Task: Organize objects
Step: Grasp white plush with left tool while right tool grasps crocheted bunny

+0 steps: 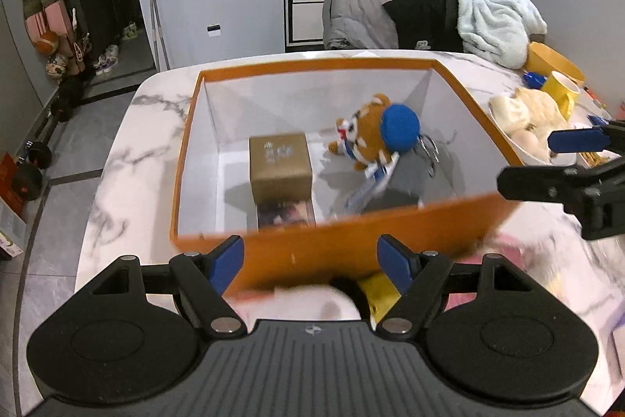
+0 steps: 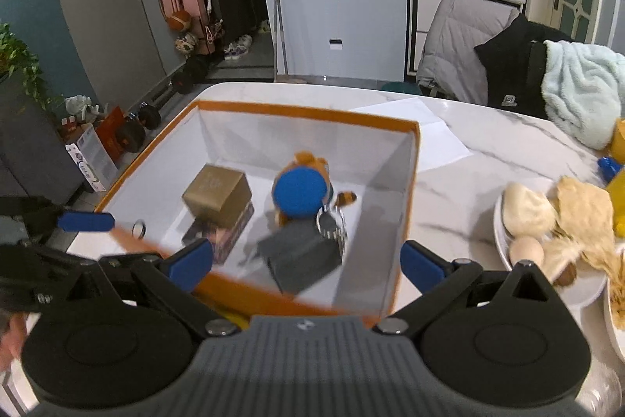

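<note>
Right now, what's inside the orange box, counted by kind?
Gold box: 1
Plush toy: 1
Grey box: 1
Photo card pack under the gold box: 1
Key ring: 1
Total: 5 in the orange box

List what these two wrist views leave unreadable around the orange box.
- Left wrist view: the things on the table under the left gripper are smeared by motion blur; only pale and yellow patches show.
- Both views: the flat printed item under the gold box is mostly covered.
- Right wrist view: the plate of food is cut off by the right edge.
</note>
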Motion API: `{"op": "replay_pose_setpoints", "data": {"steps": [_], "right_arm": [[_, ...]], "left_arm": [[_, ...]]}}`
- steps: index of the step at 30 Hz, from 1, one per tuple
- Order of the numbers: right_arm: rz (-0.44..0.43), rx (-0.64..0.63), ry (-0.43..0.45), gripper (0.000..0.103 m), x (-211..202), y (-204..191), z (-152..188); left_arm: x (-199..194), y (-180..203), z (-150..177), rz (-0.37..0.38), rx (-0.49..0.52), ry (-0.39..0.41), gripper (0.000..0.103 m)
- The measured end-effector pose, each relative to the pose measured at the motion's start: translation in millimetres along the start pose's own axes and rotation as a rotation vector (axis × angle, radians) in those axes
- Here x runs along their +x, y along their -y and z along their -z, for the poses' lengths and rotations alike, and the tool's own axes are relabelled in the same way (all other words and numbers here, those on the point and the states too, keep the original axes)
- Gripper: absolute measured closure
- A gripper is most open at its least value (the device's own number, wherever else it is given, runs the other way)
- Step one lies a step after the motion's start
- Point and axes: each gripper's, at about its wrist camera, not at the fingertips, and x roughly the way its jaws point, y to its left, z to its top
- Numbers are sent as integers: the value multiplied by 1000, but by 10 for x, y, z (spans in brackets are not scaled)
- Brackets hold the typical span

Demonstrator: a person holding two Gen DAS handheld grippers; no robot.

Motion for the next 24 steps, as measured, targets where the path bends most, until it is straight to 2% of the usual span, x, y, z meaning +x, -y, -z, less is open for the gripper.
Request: {"op": "replay_pose_setpoints", "data": {"steps": [7, 11, 15, 20, 24], "right_arm": [[-30, -31, 5, 1, -218, -46, 643], [-31, -40, 24, 1, -307, -63, 914], [-26, -64, 44, 1, -336, -103, 1073], [29, -186, 70, 1, -302, -141, 1256], [37, -242, 85, 1, -249, -75, 1384]], "left_arm": [[-53, -26, 389, 10, -32, -4, 14], [-23, -53, 539, 52, -56, 18, 14], [24, -57, 649, 32, -73, 60, 14], [108, -86, 775, 29, -68, 74, 14], [154, -129, 775, 23, -69, 84, 13]]}}
